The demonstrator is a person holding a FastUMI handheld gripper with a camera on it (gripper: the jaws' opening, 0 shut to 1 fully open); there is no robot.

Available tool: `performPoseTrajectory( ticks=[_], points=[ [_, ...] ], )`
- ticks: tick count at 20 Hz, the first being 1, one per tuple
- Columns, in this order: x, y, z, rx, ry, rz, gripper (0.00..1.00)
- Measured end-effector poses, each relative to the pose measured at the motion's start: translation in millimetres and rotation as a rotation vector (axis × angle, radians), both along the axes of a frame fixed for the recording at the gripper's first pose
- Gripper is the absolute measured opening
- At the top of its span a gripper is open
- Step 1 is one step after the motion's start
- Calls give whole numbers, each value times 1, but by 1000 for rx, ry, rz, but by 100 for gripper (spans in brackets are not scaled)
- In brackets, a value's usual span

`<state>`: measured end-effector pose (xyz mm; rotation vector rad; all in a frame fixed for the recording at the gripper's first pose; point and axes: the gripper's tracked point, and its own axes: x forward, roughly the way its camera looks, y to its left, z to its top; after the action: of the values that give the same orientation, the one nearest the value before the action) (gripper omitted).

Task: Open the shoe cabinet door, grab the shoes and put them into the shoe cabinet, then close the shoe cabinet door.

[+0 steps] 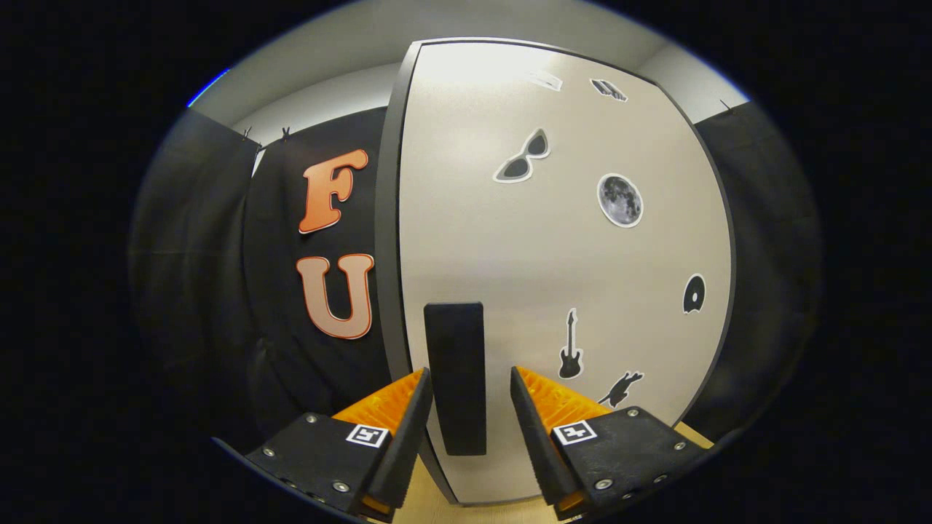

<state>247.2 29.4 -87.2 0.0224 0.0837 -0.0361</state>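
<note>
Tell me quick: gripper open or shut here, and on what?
Gripper: open, holding nothing; its fingers straddle the dark handle on the shoe cabinet door, with a gap showing on each side.

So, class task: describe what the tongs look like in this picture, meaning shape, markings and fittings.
The tongs have two wedge-shaped fingers that taper forward. Each sits on a flat black block fixed with small silver screws, and each block carries a square black-and-white marker. The fingers stand apart, either side of the door's black handle.
</note>
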Motion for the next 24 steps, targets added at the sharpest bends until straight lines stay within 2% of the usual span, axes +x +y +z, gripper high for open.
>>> performPoseTrajectory(
  ticks=[1, 4, 8, 11, 15, 19, 24],
  points=[
    [0, 1, 0, 1, -1, 6, 63],
    [-1, 7, 0, -19, -5, 32, 38],
    [-13, 8, 2, -33, -23, 53, 31],
    [-33, 9, 5, -17, -32, 95, 27],
    [-89, -13, 7, 12, -23, 142, 27],
    [-145, -44, 6, -10, -10, 143, 27],
    [-181, -72, 10, -7, 17, 133, 24]
  ],
)
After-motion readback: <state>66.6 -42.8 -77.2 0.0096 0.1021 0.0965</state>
